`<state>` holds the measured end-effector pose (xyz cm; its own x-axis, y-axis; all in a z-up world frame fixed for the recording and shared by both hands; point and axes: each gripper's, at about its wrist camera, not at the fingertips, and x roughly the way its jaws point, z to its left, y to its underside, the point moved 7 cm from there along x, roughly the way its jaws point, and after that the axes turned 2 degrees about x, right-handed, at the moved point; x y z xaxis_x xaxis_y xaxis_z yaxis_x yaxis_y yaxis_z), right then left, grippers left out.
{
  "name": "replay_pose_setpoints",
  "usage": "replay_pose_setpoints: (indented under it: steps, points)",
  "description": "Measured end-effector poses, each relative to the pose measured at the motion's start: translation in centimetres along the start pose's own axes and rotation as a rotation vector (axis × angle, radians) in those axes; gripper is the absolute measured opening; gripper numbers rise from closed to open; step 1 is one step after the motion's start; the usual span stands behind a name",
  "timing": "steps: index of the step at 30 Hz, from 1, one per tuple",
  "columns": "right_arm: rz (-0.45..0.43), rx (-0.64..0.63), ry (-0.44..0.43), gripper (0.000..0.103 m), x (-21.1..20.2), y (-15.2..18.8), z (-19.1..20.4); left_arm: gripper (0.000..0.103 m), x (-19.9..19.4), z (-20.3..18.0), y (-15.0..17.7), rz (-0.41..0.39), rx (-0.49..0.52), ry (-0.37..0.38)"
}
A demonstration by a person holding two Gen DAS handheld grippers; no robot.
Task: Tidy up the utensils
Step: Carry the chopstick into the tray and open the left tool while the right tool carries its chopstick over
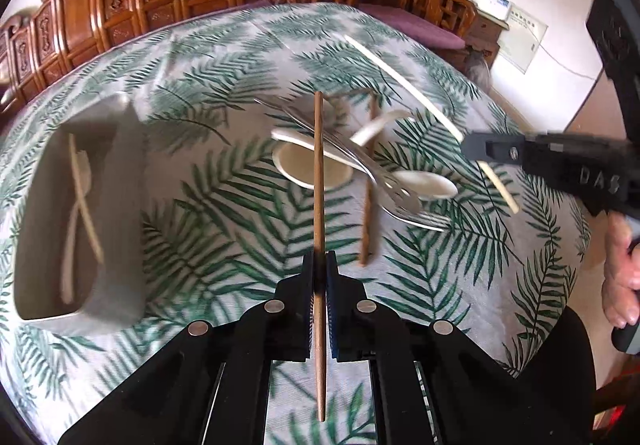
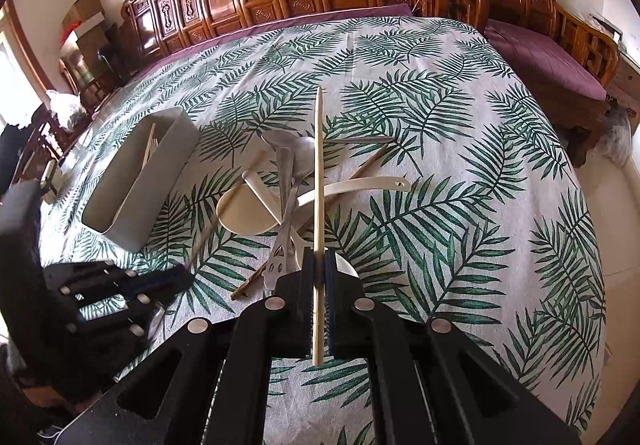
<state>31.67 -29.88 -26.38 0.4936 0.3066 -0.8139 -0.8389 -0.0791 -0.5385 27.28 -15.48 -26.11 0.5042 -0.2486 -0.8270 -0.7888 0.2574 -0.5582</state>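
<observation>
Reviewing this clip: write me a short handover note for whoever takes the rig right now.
Left tongs: shut on a dark wooden chopstick.
Right tongs: shut on a pale chopstick.
Grey bin: holds a pale chopstick and a white utensil.
Left to sort: the pile on the leaf-print cloth: white spoons, metal fork and spoons, another dark chopstick.

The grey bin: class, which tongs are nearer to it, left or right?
Left. The left tongs, shut on a brown chopstick, are just beside the bin; the right tongs are beyond the utensil pile.
</observation>
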Motion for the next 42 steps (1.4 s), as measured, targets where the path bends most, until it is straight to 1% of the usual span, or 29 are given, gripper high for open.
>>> replay_pose_setpoints:
  steps: [4, 14, 24, 30, 42]
  points:
    - [0.001, -0.006, -0.003, 0.006, 0.0, 0.1, 0.3, 0.005, -1.2, 1.6, -0.5, -0.020, -0.021, -0.018]
    - [-0.003, -0.039, -0.021, 0.006, -0.2, 0.2, 1.9, 0.005, -4.8, 5.4, -1.9, -0.080, -0.036, -0.069]
    - [-0.009, -0.109, -0.053, 0.006, -1.0, 0.1, 6.0, 0.005, -7.4, 9.1, -3.4, -0.133, -0.060, -0.103]
    - [0.005, -0.146, -0.054, 0.006, -0.3, -0.1, 8.5, 0.005, -7.8, 11.3, -3.7, -0.136, -0.070, -0.122]
    - [-0.012, -0.172, -0.102, 0.006, 0.7, -2.5, 14.0, 0.005, -6.1, 16.5, -3.9, -0.103, -0.155, -0.119]
